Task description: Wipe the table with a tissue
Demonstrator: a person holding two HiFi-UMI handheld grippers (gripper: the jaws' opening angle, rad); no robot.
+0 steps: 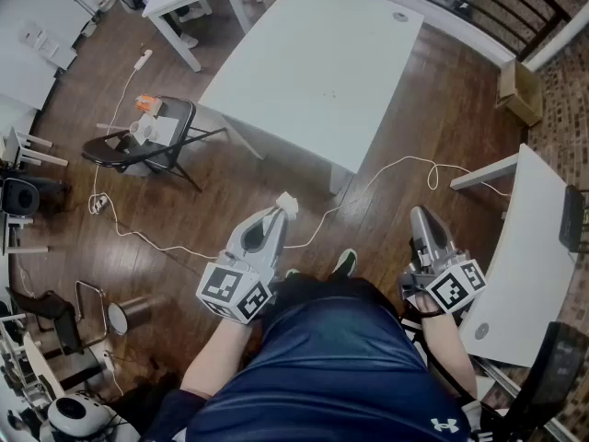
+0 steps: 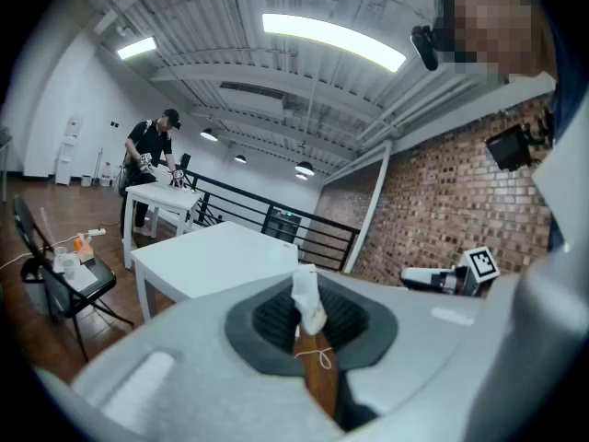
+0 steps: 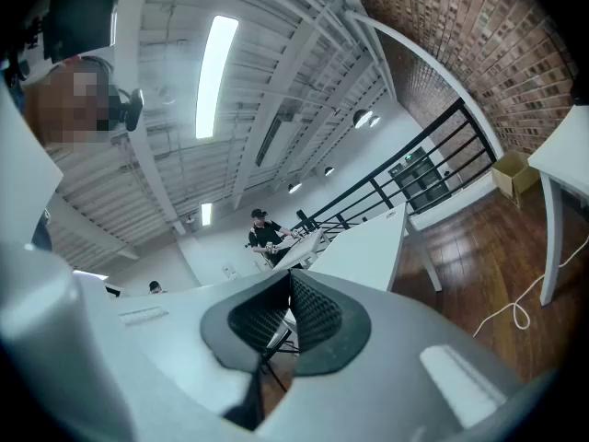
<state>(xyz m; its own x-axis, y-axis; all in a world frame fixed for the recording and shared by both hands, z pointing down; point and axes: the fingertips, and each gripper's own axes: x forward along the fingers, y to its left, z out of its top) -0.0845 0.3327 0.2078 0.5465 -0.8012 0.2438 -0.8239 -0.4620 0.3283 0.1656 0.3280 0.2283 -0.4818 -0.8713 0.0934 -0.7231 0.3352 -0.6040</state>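
Note:
A small white tissue (image 1: 288, 203) is pinched at the tip of my left gripper (image 1: 276, 214), which is held over the wooden floor, short of the table. In the left gripper view the tissue (image 2: 306, 296) stands up between the closed jaws. The white table (image 1: 313, 63) lies ahead, its near corner just beyond the tissue; its top (image 2: 212, 254) looks bare. My right gripper (image 1: 421, 217) is held off to the right over the floor, shut with nothing in it. In the right gripper view its jaws (image 3: 288, 288) meet, with the table (image 3: 368, 247) beyond.
A folding chair (image 1: 147, 138) with a cup and small items stands left of the table. A white cable (image 1: 386, 171) runs across the floor. Another white desk (image 1: 529, 256) is close on the right. A cardboard box (image 1: 520, 90) sits by the railing. A person (image 2: 150, 153) works at a far table.

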